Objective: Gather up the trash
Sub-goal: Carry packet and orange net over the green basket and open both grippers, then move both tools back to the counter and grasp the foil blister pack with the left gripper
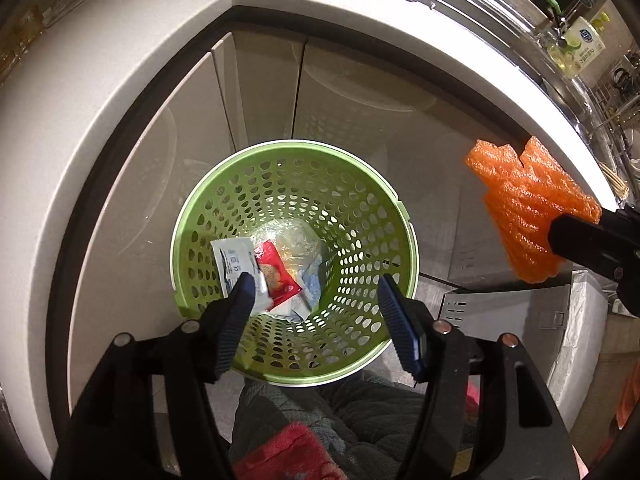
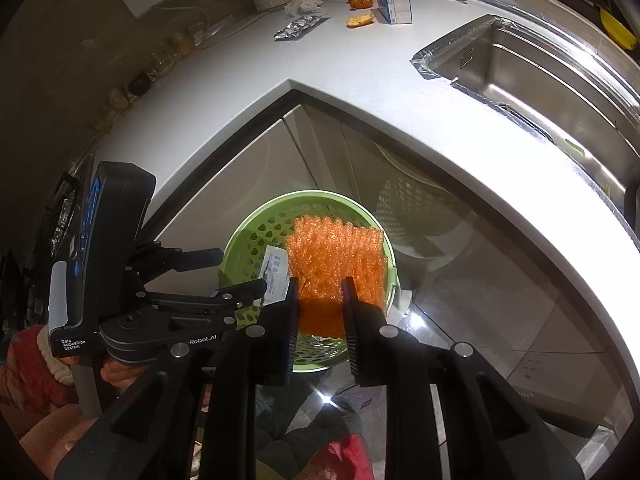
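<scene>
A green perforated bin [image 1: 360, 216] stands on the floor below the white counter corner; it also shows in the right wrist view [image 2: 256, 236]. Inside lie a white packet [image 1: 234, 258], a red wrapper [image 1: 276, 276] and crumpled clear plastic [image 1: 298, 240]. My left gripper [image 1: 316, 284] is open and empty, right above the bin. My right gripper [image 2: 321, 286] is shut on a piece of orange foam netting [image 2: 336, 252] and holds it over the bin. In the left wrist view the netting [image 1: 524, 208] hangs at the right, beside the bin.
On the white counter [image 2: 360, 60] lie a foil wrapper [image 2: 298, 28], a crumpled tissue [image 2: 303, 5], orange peels [image 2: 360, 19] and a blue-white carton [image 2: 394, 2]. A steel sink [image 2: 540, 76] is at the right. Cabinet doors [image 1: 260, 92] stand behind the bin.
</scene>
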Available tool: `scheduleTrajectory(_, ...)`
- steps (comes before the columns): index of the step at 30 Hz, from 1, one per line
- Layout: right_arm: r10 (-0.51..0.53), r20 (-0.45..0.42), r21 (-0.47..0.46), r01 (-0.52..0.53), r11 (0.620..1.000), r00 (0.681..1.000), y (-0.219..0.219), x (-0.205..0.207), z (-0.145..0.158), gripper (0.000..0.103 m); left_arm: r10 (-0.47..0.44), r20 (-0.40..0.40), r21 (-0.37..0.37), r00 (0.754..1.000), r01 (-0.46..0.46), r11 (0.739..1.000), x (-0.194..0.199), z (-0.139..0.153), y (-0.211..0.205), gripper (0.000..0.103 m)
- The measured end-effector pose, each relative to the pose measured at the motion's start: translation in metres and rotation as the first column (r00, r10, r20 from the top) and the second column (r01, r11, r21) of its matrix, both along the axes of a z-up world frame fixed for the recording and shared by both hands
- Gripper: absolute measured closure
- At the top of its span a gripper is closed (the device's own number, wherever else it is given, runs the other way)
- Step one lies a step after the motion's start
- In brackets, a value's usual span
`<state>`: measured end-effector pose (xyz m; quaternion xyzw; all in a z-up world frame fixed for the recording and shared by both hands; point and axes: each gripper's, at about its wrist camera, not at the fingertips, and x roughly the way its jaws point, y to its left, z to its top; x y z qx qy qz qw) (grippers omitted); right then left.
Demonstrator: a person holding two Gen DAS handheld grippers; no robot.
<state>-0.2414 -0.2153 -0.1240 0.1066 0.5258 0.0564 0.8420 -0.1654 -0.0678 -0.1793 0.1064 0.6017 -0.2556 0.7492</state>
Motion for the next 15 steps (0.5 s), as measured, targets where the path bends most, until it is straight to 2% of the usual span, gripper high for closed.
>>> scheduleTrajectory(6,-0.003,-0.006,-0.003,0.003,1.0,1.0,0.0,0.002,-0.001,0.081,0.004,0.007,-0.002,1.0,-0.004,1.0,0.004,0.007,0.004,0.034)
scheduleTrajectory(11,0.013,-0.018,-0.001,-0.013,1.0,1.0,0.004,0.006,-0.005,0.08,0.055,0.034,-0.021,0.998,-0.054,0.998,0.011,0.026,0.016,0.027)
scheduleTrajectory(15,0.044,-0.037,0.01,-0.044,0.999,0.998,0.013,0.013,-0.013,0.073,0.109,0.071,-0.038,0.992,-0.106,0.994,0.016,0.044,0.027,0.021)
